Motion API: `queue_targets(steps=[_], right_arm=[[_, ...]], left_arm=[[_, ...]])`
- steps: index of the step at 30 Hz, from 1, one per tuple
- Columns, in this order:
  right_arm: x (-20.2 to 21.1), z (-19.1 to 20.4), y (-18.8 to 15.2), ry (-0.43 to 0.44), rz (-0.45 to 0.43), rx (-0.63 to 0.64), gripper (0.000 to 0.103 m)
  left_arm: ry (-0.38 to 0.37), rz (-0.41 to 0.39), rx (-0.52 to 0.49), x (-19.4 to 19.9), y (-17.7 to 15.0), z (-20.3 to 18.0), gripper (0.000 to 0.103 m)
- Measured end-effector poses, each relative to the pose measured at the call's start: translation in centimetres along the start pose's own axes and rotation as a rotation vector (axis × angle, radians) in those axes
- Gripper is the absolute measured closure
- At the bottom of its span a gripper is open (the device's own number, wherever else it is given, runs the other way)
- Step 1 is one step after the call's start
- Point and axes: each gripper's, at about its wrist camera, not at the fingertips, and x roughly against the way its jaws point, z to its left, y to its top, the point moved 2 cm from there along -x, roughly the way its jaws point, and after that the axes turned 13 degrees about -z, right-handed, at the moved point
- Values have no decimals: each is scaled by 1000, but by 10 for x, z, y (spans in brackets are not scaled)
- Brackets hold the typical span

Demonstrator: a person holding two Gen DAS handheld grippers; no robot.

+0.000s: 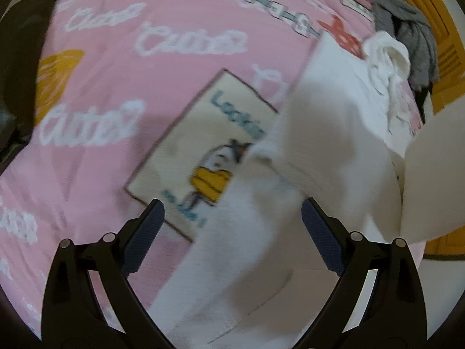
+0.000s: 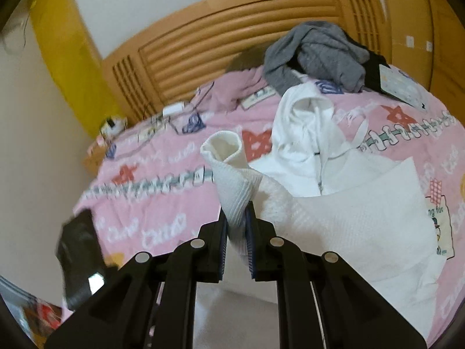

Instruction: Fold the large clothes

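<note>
A white hooded sweatshirt [image 2: 343, 203] lies on a pink printed bedspread [image 2: 162, 203], hood toward the headboard. My right gripper [image 2: 236, 218] is shut on its ribbed sleeve cuff [image 2: 229, 171], which stands up between the jaws. In the left wrist view the same white sweatshirt [image 1: 328, 122] lies at right, and a blurred part of it runs down between the jaws. My left gripper [image 1: 232, 212] is open and hovers over that fabric and the bedspread [image 1: 116, 87].
A grey garment [image 2: 316, 55] and a dark one [image 2: 375, 69] are heaped by the wooden headboard [image 2: 238, 37]. Cables and a white charger [image 2: 173, 110] lie at the far left of the bed. A black object [image 2: 78, 250] sits at the bed's left edge.
</note>
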Motion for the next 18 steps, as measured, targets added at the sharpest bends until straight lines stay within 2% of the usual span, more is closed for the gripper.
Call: queue_targets(steps=[10,14,18], right_arm=[[-43,47,-105,22,109,191,90],[-59,49,-128,40,146,175,88],[-63,48,-133,48,159,157,87]], left_arm=[[47,-11,48,6,9,38,10],[69,-10,44,8,8,44,10],[98,-11,35,13,7,46,10]])
